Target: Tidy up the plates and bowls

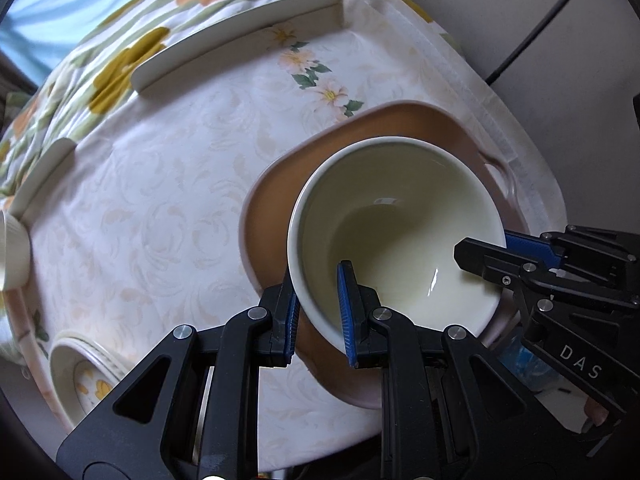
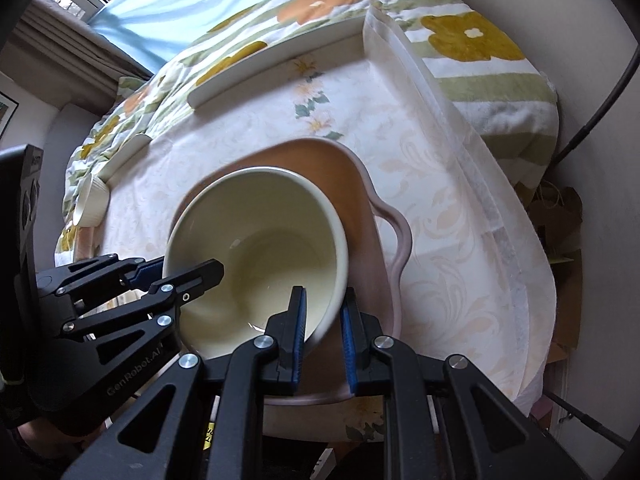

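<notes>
A deep cream bowl [image 1: 392,232] [image 2: 256,240] hangs tilted over a shallow brown dish with pinkish looped handles [image 1: 400,124] [image 2: 320,168] on the white tablecloth. My left gripper [image 1: 318,306] is shut on the bowl's near rim, one blue pad inside the bowl and one outside. From the right, my right gripper [image 1: 486,250] is clamped on the opposite rim. In the right wrist view the right gripper [image 2: 323,314] pinches the rim the same way, and the left gripper [image 2: 188,274] holds the bowl's left side. Whether the bowl touches the dish I cannot tell.
A stack of flower-patterned plates [image 1: 86,376] sits near the table's front left. A white ribbed cup [image 1: 10,248] [image 2: 92,202] lies at the left edge. Long cream plates [image 1: 240,36] [image 2: 276,62] line the far side. A flowered blanket [image 2: 472,40] lies beyond the table.
</notes>
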Demonstrator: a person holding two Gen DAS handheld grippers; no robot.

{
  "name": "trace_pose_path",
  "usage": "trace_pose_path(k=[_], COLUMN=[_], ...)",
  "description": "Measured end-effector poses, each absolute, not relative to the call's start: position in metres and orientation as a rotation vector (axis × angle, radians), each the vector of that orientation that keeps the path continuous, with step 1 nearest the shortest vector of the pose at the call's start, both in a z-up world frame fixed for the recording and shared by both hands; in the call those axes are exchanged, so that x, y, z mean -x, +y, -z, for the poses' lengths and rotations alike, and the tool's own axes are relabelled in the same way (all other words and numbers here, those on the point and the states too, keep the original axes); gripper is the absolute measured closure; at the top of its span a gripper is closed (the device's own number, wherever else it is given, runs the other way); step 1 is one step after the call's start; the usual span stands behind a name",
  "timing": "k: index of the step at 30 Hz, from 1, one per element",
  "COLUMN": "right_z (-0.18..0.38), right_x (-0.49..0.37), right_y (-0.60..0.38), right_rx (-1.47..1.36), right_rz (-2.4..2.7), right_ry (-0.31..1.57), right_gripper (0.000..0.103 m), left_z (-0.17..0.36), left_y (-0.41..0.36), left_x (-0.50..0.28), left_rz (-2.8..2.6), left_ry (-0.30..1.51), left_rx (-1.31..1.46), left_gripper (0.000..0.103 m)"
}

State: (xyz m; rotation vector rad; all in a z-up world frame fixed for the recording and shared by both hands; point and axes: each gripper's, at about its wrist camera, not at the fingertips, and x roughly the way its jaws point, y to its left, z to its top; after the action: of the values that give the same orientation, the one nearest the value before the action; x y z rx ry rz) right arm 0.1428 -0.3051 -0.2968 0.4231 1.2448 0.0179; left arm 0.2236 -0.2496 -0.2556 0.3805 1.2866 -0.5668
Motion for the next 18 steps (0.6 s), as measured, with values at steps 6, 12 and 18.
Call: trace_pose_path(k=[6, 12, 18], right_z=[0.299, 0.298, 0.288], right_x=[-0.142, -0.141, -0.136], right_y=[-0.305, -0.305, -0.305], right_rx=[-0.411, -0.405, -0.388], right_rz=[0.001, -0.001, -0.008], right_ry=[1.245, 1.25, 1.236], right_gripper=[0.088, 0.088, 0.088], left_z=[0.258, 0.257, 0.249], left_y=[-0.256, -0.255, -0.253], left_x=[-0.219, -0.218, -0.218], left_rz=[0.569, 0.556, 0.516], left_ry=[1.262, 1.26, 1.243], left_rx=[-0.441, -0.442, -0.441], left_gripper=[0.087, 0.087, 0.087])
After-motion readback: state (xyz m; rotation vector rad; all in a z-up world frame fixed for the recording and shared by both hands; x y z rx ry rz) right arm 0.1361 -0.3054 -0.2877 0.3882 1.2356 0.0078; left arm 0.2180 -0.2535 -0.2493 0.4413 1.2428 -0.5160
